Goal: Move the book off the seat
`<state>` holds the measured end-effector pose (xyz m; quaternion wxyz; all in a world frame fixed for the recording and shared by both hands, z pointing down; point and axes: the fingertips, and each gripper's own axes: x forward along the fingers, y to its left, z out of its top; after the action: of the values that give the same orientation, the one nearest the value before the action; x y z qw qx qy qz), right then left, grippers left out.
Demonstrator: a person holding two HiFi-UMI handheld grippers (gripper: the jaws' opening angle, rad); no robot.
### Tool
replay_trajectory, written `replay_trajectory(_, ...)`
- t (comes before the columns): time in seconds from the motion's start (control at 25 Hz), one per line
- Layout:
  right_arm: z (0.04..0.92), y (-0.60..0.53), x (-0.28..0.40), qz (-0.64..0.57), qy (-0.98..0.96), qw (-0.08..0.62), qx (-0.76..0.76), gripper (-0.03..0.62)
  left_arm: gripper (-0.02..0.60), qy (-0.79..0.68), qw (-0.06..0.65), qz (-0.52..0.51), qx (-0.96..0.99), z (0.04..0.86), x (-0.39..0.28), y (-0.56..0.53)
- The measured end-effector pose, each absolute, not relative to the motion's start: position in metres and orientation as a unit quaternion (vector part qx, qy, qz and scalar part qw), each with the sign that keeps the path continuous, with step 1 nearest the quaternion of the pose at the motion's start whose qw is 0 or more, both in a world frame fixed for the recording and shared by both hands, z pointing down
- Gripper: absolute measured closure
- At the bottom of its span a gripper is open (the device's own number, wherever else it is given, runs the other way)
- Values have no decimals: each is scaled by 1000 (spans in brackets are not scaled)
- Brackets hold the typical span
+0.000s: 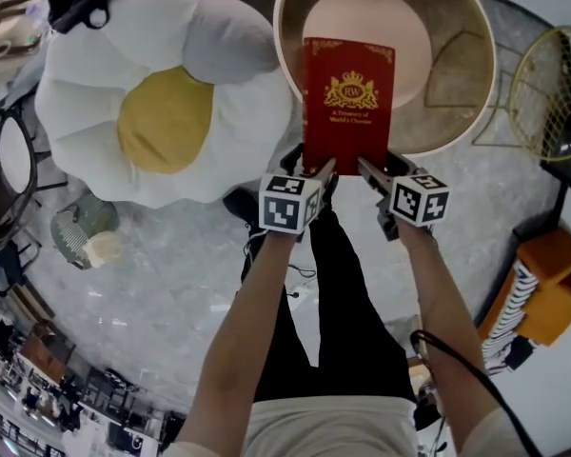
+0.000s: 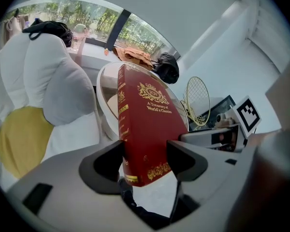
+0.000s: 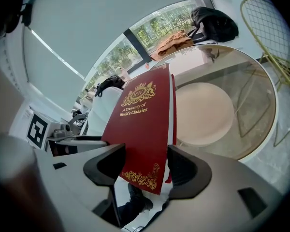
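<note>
**A red gold-stamped hardcover book (image 1: 348, 103) is held up in both tongs over the front of the round seat.**

The left tongs (image 2: 145, 161) are pinched on the book's lower spine corner and the right tongs (image 3: 147, 166) on the opposite lower corner. The cover faces up and the top edge points away from the person. In both gripper views the lower edge hangs free, with only the pale marbled floor (image 1: 152, 284) beneath. The book is therefore judged to be lifted clear of the beige round seat pad (image 1: 414, 36) inside the cream tub chair (image 1: 486, 84), though its upper part is seen over the chair's bowl. The carrying-off step appears to be in hand. Next, the book needs to be drawn back or aside past the rim, with both grips kept in step so it is not twisted. A resting place also has to be chosen, and the white-and-yellow egg-shaped cushion (image 1: 162, 112) lies just beside the chair.
</note>
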<state>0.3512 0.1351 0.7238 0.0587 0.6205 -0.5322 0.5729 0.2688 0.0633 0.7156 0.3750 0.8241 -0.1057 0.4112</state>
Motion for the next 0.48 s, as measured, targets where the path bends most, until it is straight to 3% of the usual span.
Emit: replay_trajectory(0.48, 746, 170, 408, 571, -526, 67, 627, 312, 296, -101, 390, 414, 816, 740, 324, 99)
